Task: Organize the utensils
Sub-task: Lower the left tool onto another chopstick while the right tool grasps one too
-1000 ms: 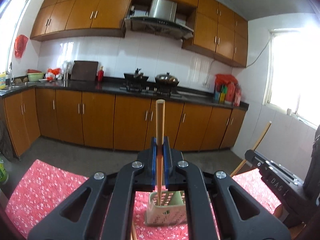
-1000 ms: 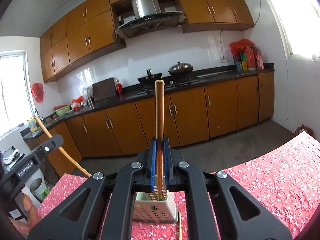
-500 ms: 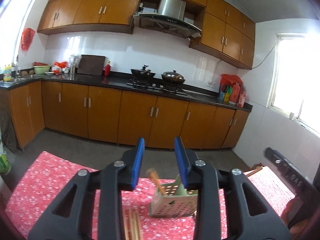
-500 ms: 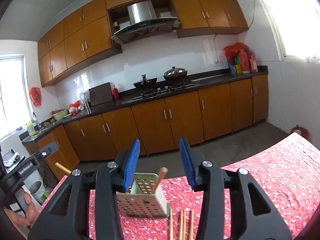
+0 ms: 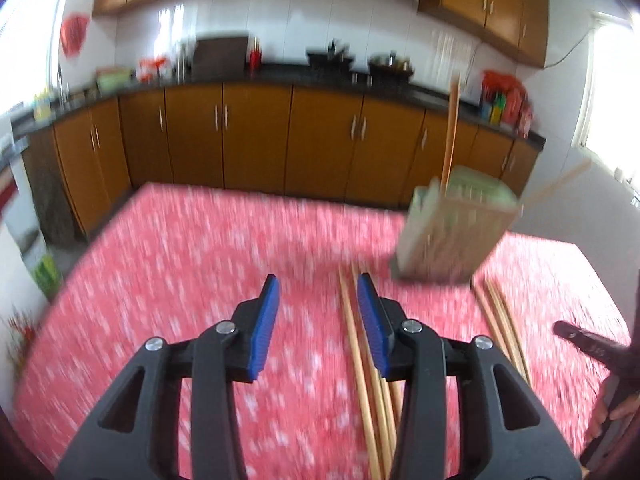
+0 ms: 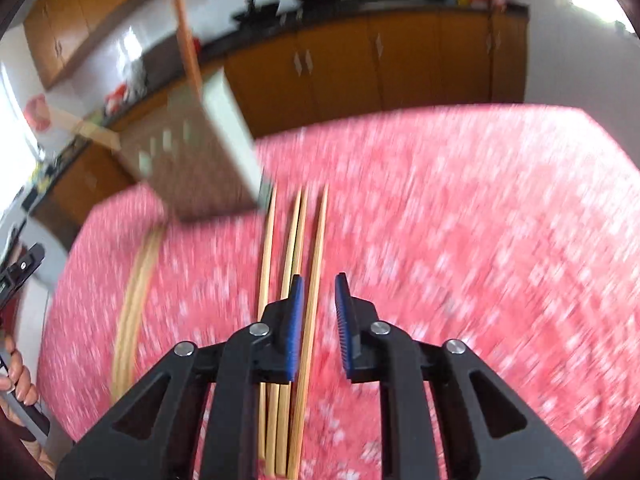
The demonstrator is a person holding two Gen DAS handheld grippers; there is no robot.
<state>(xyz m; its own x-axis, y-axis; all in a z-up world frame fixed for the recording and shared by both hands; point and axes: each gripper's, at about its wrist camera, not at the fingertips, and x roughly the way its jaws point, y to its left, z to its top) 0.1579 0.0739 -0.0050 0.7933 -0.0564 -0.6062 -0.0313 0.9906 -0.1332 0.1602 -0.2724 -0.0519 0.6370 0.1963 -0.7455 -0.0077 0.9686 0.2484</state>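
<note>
Both grippers, left (image 5: 318, 312) and right (image 6: 319, 310), gape empty above chopsticks (image 6: 316, 248) lying lower-centre; the holder (image 5: 454, 232) stands upper right.

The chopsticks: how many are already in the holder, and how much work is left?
Done: two chopsticks stand in the holder. In hand: nothing; the left claw and right claw are both open, low over loose chopsticks on the red cloth. Left: two loose groups, exact count blurred.
</note>
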